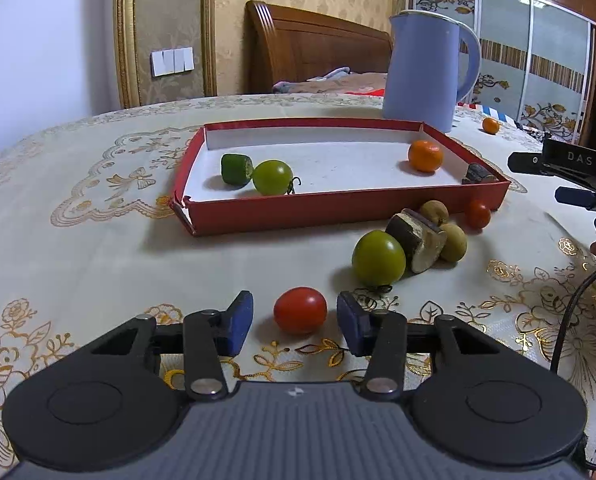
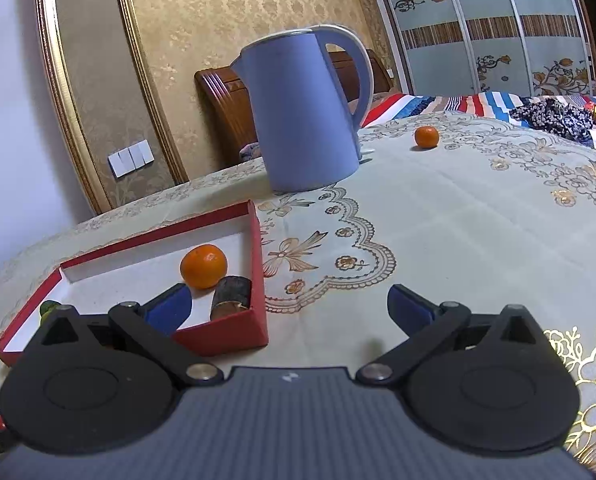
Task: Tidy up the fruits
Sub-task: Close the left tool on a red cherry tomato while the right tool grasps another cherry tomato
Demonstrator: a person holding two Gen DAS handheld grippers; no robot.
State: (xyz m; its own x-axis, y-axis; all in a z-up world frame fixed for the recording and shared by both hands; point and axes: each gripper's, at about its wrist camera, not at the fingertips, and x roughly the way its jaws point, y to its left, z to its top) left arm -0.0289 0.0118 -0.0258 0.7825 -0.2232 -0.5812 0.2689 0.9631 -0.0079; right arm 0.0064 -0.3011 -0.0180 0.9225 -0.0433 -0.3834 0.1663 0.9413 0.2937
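Left gripper [image 1: 294, 322] bracketed a red tomato [image 1: 300, 310] on the desk [image 1: 98, 256]; right gripper [image 2: 288, 308] waited empty.

The left jaws stood either side of the tomato with a gap showing at each pad, so they were not yet gripping it (probably lined up that way for a pickup toward the box). The red box [image 1: 337, 210] lay beyond, already holding a green tomato [image 1: 273, 177], a green piece [image 1: 236, 168] and an orange [image 1: 425, 155], which suggested it was the collecting place. More loose fruit, including a second green tomato [image 1: 378, 258], sat just right of the box front. The right jaws were wide open, hovering near the box corner [image 2: 258, 320], nothing between them.
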